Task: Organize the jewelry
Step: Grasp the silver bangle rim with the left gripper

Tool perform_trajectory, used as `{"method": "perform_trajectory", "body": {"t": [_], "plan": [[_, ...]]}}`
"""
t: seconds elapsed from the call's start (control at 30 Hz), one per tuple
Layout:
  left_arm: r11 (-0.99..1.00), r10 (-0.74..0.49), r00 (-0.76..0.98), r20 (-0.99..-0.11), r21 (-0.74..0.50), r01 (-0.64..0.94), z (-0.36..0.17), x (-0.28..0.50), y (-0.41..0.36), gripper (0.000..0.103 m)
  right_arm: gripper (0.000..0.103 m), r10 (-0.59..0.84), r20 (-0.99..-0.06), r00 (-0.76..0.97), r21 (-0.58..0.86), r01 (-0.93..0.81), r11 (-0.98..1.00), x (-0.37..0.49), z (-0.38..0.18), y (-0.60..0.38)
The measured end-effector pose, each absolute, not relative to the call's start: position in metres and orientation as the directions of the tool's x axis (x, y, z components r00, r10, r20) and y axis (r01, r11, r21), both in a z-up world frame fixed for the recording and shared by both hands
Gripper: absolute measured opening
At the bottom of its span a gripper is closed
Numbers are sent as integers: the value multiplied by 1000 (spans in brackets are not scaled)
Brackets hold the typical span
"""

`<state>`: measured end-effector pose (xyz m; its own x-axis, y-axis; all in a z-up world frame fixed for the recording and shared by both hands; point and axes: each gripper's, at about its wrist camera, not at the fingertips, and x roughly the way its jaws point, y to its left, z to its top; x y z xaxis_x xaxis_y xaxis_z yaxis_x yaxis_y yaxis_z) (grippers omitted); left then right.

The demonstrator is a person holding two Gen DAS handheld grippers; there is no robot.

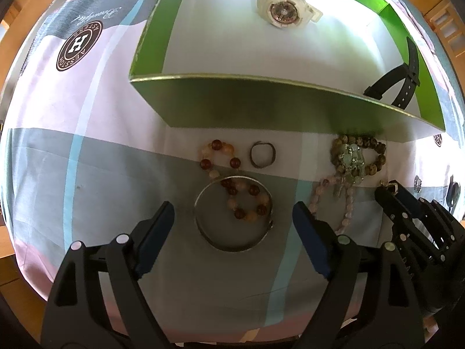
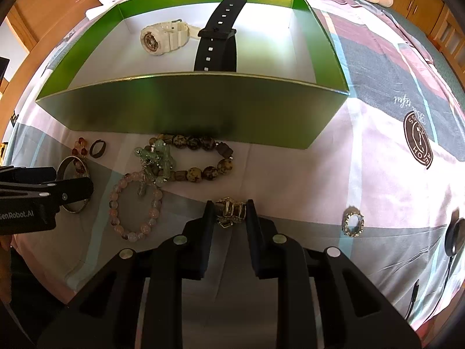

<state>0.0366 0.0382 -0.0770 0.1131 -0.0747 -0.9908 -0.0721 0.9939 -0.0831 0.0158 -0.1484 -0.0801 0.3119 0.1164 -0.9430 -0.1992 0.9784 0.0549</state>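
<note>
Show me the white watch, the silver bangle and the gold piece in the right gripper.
White watch [image 1: 284, 12], left wrist view, dial.
Silver bangle [image 1: 203, 226], left wrist view, left rim.
Gold piece [image 2: 230, 211], right wrist view, centre.

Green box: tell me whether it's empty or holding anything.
Not empty. The open green box holds a white watch and a black watch on its white floor.

gold brooch [image 2: 230, 212] on bedsheet, watches [image 2: 162, 39] boxed

You see a green box [image 2: 186, 110] with a white floor, a cream watch [image 2: 162, 39], a black strap [image 2: 216, 49], amber-and-red beads [image 1: 232, 192], mottled brown beads [image 2: 200, 157], pink beads [image 2: 133, 206], and a pink-grey-blue sheet [image 2: 363, 174].
</note>
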Motion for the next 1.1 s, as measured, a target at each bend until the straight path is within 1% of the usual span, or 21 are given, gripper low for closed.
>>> {"method": "perform_trajectory", "body": {"t": [0.13,0.23,0.33,0.5,0.83,0.9,0.93,0.97,1.0,1.03,1.1], "plan": [[990,-115,97,-989,-122,-70,-81,38,38,83,24,123,-944,307,64,-194,979,17,-79,-150],[976,-180,96,-979,-190,-104,-79,40,52,83,24,131,-944,303,76,-188,979,18,-79,-153],[968,-201,88,-976,-211,-132,-82,40,61,83,24,133,-945,300,79,-186,979,18,-79,-154],[976,-178,68,-982,-185,-113,-93,38,53,83,24,132,-945,300,78,-186,979,18,-78,-153],[1000,-13,97,-995,-13,4,-103,34,4,85,24,129,-944,303,73,-187,980,17,-80,-152],[1000,-2,111,-994,0,15,-103,34,0,80,24,129,-944,303,74,-187,980,17,-80,-152],[1000,1,119,-993,3,19,-101,32,-6,75,24,129,-944,303,74,-187,980,17,-80,-152],[1000,0,127,-992,3,23,-100,32,-8,67,24,129,-944,303,74,-187,980,17,-80,-152],[1000,3,137,-991,6,22,-98,31,-9,62,24,129,-944,303,74,-188,979,17,-80,-152],[1000,1,145,-989,4,18,-95,31,-8,59,24,130,-944,303,74,-187,980,17,-80,-152],[1000,-11,149,-989,-9,11,-94,30,-8,59,24,132,-943,305,78,-185,980,16,-79,-152]]}}
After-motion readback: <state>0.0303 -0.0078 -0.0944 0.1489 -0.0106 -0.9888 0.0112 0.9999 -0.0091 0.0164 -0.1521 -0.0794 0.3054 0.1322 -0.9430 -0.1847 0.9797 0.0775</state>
